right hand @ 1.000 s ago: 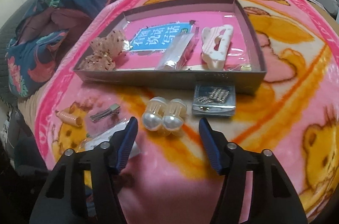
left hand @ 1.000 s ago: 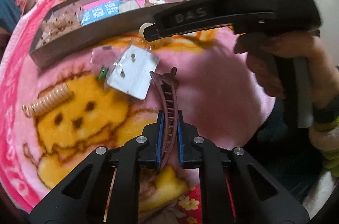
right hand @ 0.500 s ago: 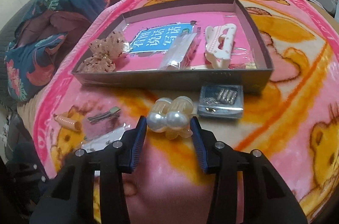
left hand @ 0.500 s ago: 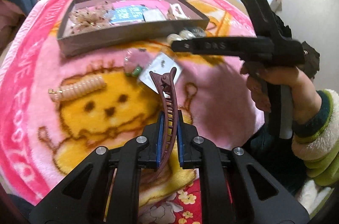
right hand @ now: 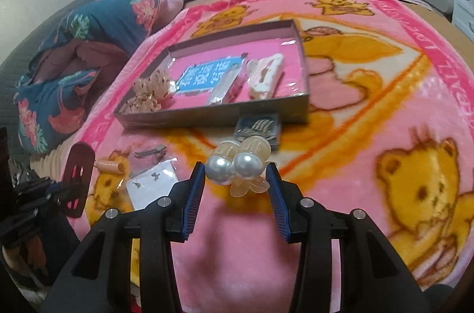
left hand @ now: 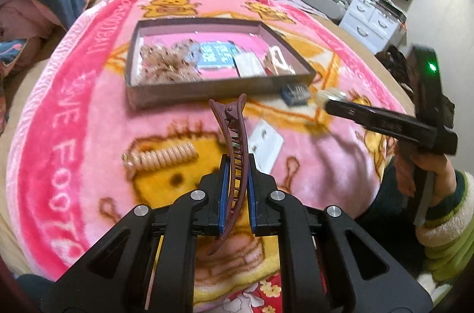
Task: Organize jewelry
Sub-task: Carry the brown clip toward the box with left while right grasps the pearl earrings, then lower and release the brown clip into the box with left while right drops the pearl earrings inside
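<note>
My left gripper (left hand: 236,169) is shut on a maroon toothed hair clip (left hand: 234,141) and holds it upright above the pink blanket. My right gripper (right hand: 235,173) is shut on a pearl hair clip (right hand: 237,165) with two large pearls, lifted off the blanket. A grey shallow box (right hand: 302,102) lies ahead; it holds a sequinned bow (right hand: 148,94), a blue card (right hand: 207,74), a packet and a white clip (right hand: 265,76). The box also shows in the left wrist view (left hand: 207,89). The right gripper appears there at the right (left hand: 328,99).
On the blanket lie a beige spiral hair tie (left hand: 161,157), a white earring card (left hand: 265,142), a small blue packet of pins (right hand: 257,128) and a silver clip (right hand: 149,153). Pillows (right hand: 89,46) lie at the left, drawers (left hand: 370,22) at the far right.
My right gripper closed on the pearl clip and lifted it. My left gripper rose and pulled back with the maroon clip, so the box appears farther below.
</note>
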Tool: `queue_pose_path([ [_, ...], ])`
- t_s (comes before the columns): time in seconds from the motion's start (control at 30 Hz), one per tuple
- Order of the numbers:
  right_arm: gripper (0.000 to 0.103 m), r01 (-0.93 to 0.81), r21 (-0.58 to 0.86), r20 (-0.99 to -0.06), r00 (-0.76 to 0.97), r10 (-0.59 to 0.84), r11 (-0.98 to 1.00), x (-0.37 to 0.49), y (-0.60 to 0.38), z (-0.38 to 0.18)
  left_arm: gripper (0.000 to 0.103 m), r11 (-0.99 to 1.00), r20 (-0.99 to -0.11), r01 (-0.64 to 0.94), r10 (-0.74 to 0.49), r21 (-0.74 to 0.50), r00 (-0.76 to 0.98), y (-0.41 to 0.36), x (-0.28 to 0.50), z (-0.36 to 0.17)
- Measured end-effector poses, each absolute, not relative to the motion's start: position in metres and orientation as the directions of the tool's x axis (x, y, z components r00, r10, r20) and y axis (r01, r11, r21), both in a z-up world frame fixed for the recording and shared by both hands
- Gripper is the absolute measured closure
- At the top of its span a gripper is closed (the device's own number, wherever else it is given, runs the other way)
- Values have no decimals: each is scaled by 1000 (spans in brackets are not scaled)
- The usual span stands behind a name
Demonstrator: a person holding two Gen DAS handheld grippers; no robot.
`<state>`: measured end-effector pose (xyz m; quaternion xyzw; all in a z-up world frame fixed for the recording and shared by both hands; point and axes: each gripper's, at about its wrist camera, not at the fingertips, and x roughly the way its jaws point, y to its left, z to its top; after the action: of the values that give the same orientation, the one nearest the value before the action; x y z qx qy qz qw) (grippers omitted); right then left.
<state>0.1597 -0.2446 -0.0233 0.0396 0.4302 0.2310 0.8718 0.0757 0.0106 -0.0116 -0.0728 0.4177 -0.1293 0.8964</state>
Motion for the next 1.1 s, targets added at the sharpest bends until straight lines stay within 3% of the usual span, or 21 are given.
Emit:
queue_pose_path([
  [1.1, 62, -353, 226, -601, 683, 415, 908, 181, -268, 41, 98, 950, -659, 187, -309, -251, 686, -7, 191, 29],
])
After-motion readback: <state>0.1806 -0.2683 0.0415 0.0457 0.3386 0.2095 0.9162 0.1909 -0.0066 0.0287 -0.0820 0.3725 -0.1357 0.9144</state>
